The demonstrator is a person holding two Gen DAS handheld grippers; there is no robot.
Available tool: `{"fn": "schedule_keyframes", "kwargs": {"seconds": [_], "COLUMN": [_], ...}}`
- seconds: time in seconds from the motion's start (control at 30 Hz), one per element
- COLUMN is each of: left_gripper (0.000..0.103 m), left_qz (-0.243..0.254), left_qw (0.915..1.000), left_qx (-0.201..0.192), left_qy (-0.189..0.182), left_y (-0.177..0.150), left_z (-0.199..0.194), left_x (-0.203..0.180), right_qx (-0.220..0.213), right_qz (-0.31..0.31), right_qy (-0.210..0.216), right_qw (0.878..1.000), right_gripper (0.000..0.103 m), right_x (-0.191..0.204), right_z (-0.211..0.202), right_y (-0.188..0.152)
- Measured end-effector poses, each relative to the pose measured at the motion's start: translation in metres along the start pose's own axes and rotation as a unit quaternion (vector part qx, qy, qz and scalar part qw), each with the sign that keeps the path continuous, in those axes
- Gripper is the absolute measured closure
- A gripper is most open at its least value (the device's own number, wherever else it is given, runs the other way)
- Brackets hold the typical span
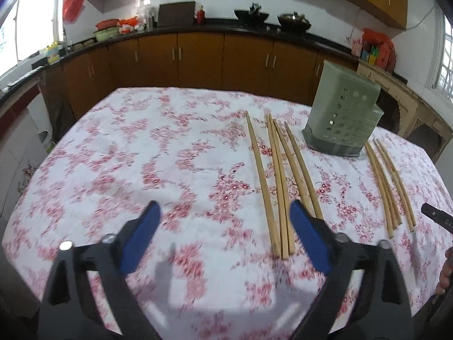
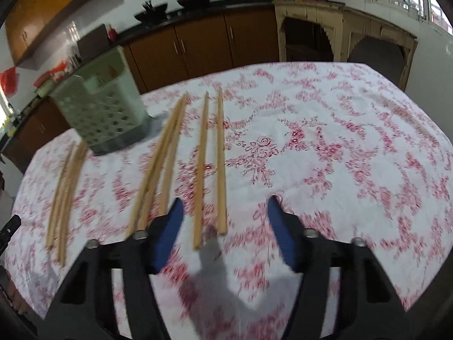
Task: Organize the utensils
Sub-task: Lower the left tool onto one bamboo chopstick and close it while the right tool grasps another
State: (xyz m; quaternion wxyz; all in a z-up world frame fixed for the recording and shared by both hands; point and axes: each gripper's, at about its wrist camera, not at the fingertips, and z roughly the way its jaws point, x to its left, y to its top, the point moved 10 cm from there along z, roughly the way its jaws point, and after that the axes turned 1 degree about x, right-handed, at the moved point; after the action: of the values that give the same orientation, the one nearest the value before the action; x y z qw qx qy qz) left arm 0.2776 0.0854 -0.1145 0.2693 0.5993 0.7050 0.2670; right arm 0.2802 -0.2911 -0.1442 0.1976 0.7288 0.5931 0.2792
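- The left gripper (image 1: pixel 225 216) hangs above the table with its jaws wide apart and nothing between them; its blue pads (image 1: pixel 141 236) frame a bare patch of the cloth.
- The right gripper (image 2: pixel 225 212) is also spread wide and holds nothing. In its own view, the near ends of two chopsticks (image 2: pixel 211 167) lie on the cloth between the fingers, closer to the left pad (image 2: pixel 167 235); whether the gripper touches them cannot be told.
- The table (image 1: pixel 141 147) wears a white cloth printed with pink-red flowers.
- A pale green holder (image 1: pixel 344 110) with rows of holes in its walls stands upright toward the far right of the table in the left view, and toward the far left in the right view (image 2: pixel 103 113).
- In the left view, a group of chopsticks (image 1: pixel 279 181) lies flat just left of the holder, running near to far, their near ends beside the gripper's right pad.
- A second group of chopsticks (image 1: pixel 392 182) lies flat on the right of the holder, near the table's right edge.
- In the right view, three more sticks (image 2: pixel 158 164) lie bunched between the holder and the pair, and another bunch (image 2: pixel 65 187) lies at the far left.
- Brown cabinets (image 1: pixel 198 56) under a dark counter run along the far wall, with pots (image 1: pixel 293 21) on top.
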Motion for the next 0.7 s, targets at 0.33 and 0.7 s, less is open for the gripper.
{"fn": "schedule_keyframes", "kwargs": {"seconds": [0.33,0.7], "left_gripper": [0.061,0.094], "left_qz": [0.018,0.043], "left_qw": [0.9975,0.9957], "left_qx": [0.059,0.081], "left_qy": [-0.034,-0.015], "left_y": [-0.003,-0.008], "left_z": [0.048,0.073], "left_x": [-0.026,-0.031], "right_qx": [0.018,0.01], "right_qz": [-0.028,-0.019], "right_qy": [-0.044,-0.046], "right_qw": [0.998,0.999], "right_gripper": [0.091,0.094], "right_x": [0.0,-0.004], "right_z": [0.034,0.039], "right_y": [0.002,0.007]}}
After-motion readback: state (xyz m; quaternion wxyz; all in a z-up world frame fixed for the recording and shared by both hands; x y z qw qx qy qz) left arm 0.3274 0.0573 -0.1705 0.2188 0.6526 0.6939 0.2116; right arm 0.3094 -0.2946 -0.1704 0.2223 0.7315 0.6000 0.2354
